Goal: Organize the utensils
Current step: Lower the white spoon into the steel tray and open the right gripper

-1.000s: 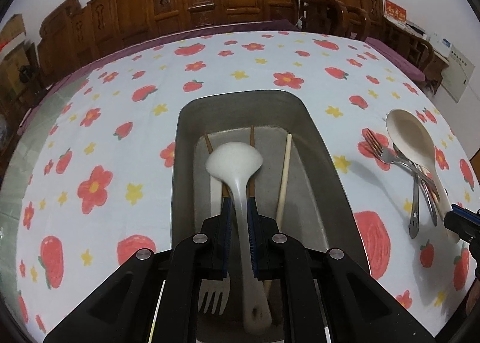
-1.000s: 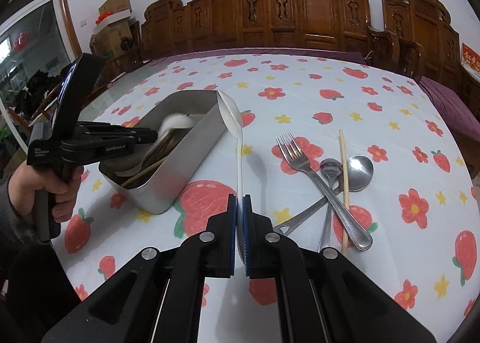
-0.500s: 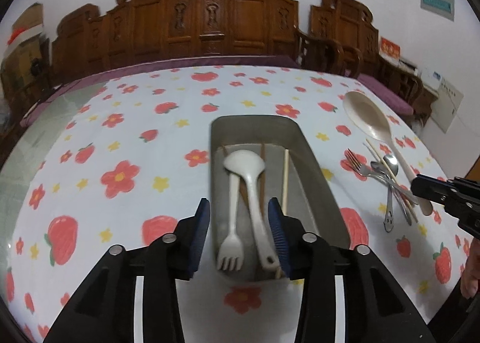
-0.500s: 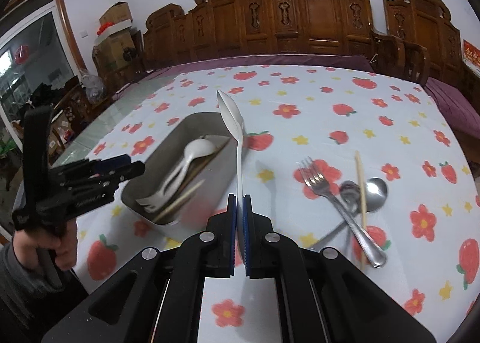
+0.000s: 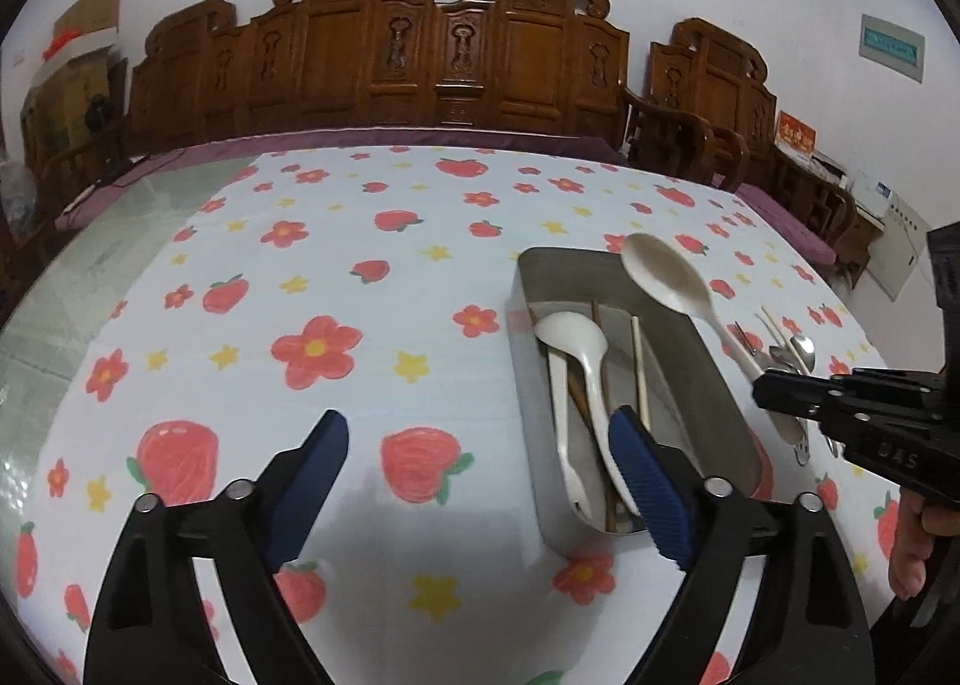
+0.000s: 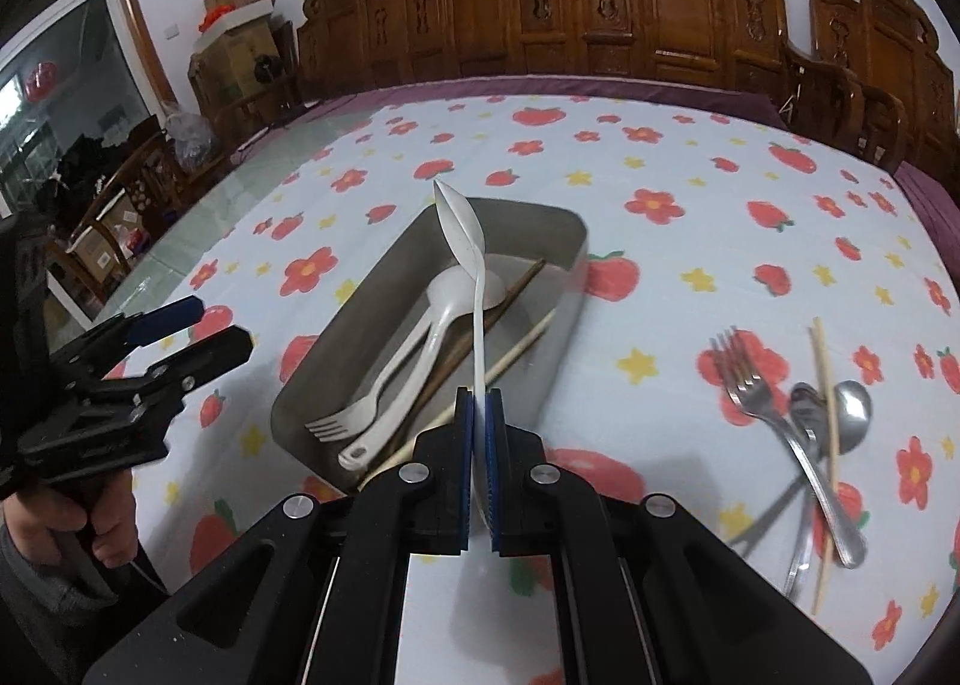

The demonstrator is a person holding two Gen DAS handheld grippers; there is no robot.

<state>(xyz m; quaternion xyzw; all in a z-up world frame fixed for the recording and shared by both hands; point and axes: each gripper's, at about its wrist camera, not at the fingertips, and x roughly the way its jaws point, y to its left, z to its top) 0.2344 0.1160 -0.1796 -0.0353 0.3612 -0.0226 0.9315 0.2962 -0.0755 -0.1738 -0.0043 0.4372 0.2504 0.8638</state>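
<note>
1. The right claw (image 6: 478,415) pinches the handle of a long cream plastic spoon (image 6: 461,232), holding its bowl above the grey rectangular metal tray (image 6: 561,223).
2. The left claw (image 5: 480,457) is spread wide and empty, just beside that tray.
3. In the tray lie a white plastic ladle (image 6: 447,301), a white plastic fork (image 6: 366,403) and wooden chopsticks (image 6: 522,346).
4. Steel cutlery (image 6: 804,421) lies on the flower-print tabletop (image 6: 690,277), well apart from the tray.

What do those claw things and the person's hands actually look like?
Both claws are matte black plastic frames with triangular cut-outs and silver round bolts. The left claw and right claw have ribbed blue pads on their fingers. The right one carries faint embossed lettering. The left hand is bare, with a grey sleeve.
</note>
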